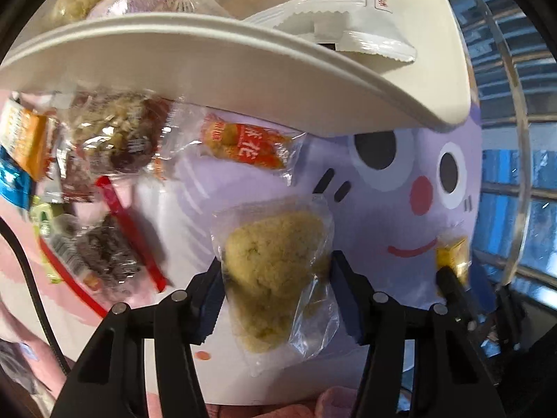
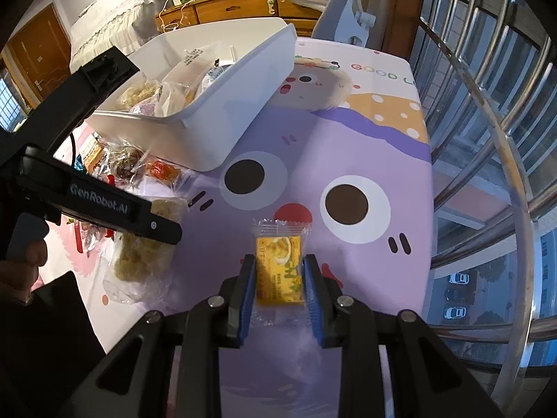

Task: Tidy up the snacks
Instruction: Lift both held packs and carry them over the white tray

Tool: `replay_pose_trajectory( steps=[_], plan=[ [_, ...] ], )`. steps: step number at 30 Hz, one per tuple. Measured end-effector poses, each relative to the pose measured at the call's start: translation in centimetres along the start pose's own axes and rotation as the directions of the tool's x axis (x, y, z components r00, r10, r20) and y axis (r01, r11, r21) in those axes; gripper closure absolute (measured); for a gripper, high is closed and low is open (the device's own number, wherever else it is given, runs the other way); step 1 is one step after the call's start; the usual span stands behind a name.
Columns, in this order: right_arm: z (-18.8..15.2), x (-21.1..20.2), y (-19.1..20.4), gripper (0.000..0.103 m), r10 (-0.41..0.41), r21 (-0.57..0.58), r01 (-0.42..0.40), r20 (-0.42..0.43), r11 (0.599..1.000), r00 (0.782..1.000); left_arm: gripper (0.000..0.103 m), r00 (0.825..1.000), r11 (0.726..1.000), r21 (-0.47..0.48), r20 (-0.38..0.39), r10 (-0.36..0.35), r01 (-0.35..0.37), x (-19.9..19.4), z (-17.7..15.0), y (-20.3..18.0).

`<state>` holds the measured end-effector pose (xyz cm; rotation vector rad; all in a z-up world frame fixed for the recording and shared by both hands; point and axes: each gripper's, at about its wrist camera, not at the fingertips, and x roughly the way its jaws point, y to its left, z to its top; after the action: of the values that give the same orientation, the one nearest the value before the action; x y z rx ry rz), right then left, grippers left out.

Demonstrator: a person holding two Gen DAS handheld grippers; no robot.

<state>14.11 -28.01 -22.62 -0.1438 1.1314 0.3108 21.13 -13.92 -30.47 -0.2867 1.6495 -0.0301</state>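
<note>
Right tool (image 2: pixel 277 267) (seemingly clamped) around yellow packet (image 2: pixel 278 271)

Black tool (image 2: pixel 278 271) arms, blue pads, silver screws; lettering perhaps "GenRobot.AI".

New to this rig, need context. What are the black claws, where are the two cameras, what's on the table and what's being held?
No robot arm: a person holds a two-finger gripper in each hand, with a fisheye camera on each looking along its fingers. The left view shows the left gripper around a crumbly snack in a clear bag; whether the pads press it is unclear. The right view shows the right gripper shut on a yellow packet. On the cartoon tablecloth sit a white bin of snacks and a loose pile of snacks.
</note>
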Motion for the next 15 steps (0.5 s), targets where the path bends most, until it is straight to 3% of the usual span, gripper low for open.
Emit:
replay_pose_trajectory(
  steps=[8,15],
  plan=[
    [1.2,-0.6,2.4,0.076,0.026,-0.058,-0.024,0.026,0.998,0.999,0.048,1.000,1.000,-0.005,0.021,0.021,-0.021,-2.8,-2.1,2.7],
    [2.7,-1.4,6.0,0.076,0.045,-0.127,-0.037,0.059,0.991,0.997,0.048,0.997,0.999,-0.010,0.075,0.032,-0.032,-7.8,-3.8,6.4]
  ],
)
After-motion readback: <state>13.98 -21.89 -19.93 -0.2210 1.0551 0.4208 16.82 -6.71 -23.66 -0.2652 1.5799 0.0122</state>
